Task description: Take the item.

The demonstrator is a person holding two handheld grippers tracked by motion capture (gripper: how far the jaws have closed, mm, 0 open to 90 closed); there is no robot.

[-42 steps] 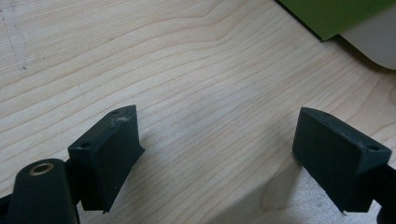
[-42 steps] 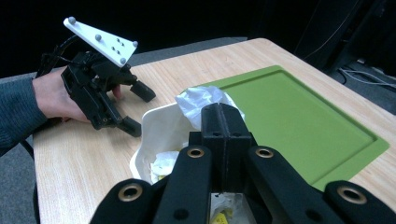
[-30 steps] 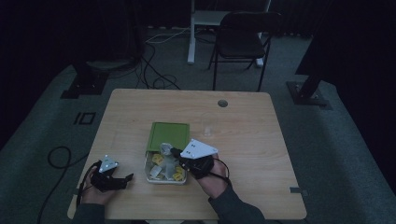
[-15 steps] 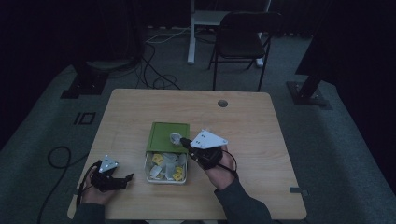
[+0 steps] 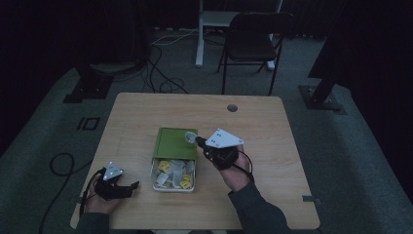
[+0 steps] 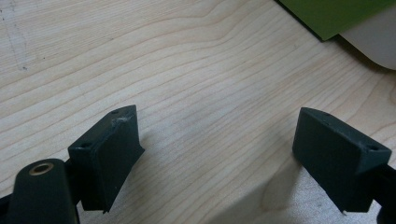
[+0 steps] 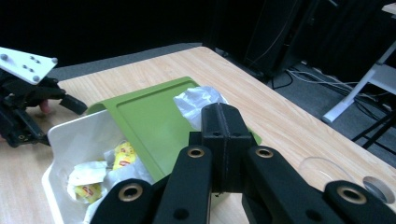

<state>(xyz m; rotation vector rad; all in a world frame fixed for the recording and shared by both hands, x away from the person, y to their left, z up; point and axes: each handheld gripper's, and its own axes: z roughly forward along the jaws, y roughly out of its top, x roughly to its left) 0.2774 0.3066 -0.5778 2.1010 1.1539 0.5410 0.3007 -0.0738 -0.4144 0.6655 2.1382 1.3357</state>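
Observation:
A white box (image 5: 155, 171) of tea bags with yellow labels (image 5: 164, 166) sits at the table's front middle, with its green lid (image 5: 170, 144) lying flat just behind it. My right gripper (image 5: 197, 140) hovers over the lid's right edge, shut on a crinkled white packet (image 5: 188, 137). In the right gripper view the jaws (image 7: 223, 112) are pressed together, and the packet (image 7: 198, 105) sticks out past them above the lid (image 7: 144, 121) and the box (image 7: 70, 135). My left gripper (image 5: 132, 185) rests on the table left of the box, open (image 6: 217, 144) over bare wood.
A round cable hole (image 5: 232, 107) is at the table's far right. A folding chair (image 5: 253, 39), a white desk leg (image 5: 199, 34), stand bases (image 5: 85, 87) and floor cables (image 5: 165, 83) lie beyond the table. Bare wood surrounds the box on both sides.
My right gripper has lifted from above the white box and moved away over the green lid, carrying the white packet. The left gripper has stayed put.

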